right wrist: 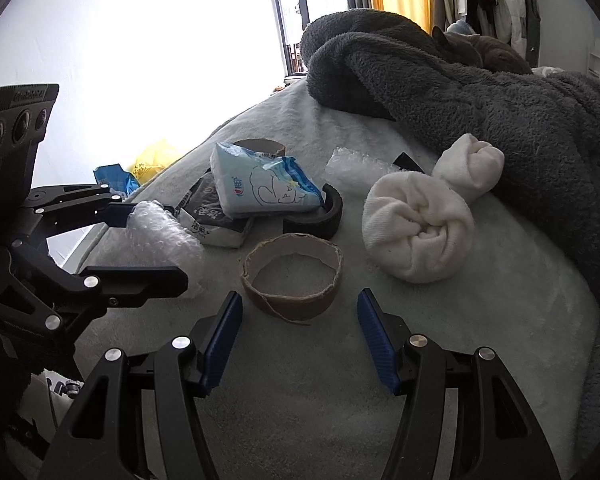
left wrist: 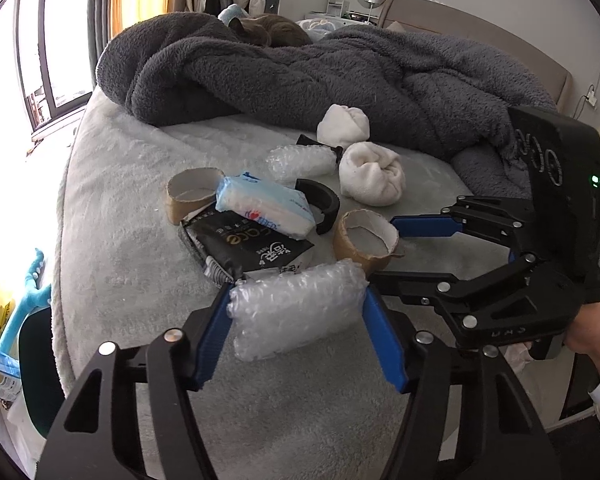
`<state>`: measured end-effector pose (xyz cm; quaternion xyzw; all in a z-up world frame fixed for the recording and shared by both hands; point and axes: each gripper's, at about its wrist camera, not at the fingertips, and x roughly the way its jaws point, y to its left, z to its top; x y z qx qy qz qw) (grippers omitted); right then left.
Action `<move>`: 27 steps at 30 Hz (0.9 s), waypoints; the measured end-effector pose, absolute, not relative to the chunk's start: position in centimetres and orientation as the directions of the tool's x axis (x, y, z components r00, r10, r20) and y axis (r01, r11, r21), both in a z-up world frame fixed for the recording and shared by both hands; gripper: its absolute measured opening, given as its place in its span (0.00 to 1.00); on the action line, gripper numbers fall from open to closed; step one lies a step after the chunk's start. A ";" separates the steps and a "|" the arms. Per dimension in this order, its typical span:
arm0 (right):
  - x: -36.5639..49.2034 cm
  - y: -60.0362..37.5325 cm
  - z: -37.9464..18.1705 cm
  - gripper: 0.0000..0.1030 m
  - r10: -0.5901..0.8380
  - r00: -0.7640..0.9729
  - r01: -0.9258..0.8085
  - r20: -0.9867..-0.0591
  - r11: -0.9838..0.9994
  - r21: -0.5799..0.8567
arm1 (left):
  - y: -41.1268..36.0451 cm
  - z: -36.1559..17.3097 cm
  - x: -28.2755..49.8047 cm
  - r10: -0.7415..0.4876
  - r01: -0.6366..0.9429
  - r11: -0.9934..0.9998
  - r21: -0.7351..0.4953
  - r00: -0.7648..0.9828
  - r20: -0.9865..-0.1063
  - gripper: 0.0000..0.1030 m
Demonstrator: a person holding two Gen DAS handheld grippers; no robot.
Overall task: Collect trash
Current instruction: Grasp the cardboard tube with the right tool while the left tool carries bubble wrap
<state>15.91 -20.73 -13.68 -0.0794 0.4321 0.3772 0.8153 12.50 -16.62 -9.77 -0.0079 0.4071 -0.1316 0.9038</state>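
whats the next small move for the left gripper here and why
Probably lift the bubble wrap wad straight up off the bed sheet. The left gripper seems to have both blue pads against its ends, and the right gripper stands open just short of the cardboard tape core, so each has its own piece.

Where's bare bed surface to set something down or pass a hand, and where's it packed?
Free: the pale bed cover nearest the right gripper, in front of the cardboard ring, and the strip left of the black packet toward the bed's edge. Crowded: the middle, where the tissue pack, bubble wrap roll, rings and sock balls cluster against the grey blanket.
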 end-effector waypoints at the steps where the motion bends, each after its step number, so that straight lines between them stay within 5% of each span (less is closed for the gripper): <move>1: 16.0 -20.6 -13.6 0.59 0.551 0.341 -0.682 -0.762 0.702 0.202 | -16.5 -9.6 12.4 -0.251 0.238 0.963 -0.124 0.635 -0.731 0.64; 9: 16.7 -18.4 -13.6 0.59 0.530 0.348 -0.692 -0.773 0.702 0.170 | -15.2 -8.0 11.0 -0.305 0.291 0.946 -0.141 0.659 -0.687 0.64; 12: 17.0 -18.0 -13.7 0.50 0.505 0.361 -0.681 -0.784 0.717 0.149 | -14.2 -7.3 10.7 -0.296 0.290 0.949 -0.124 0.682 -0.668 0.64; 27: 15.8 -17.5 -10.2 0.49 0.366 0.456 -0.519 -0.811 0.850 0.092 | -6.2 -5.9 10.4 -0.200 0.166 0.980 -0.114 0.740 -0.643 0.64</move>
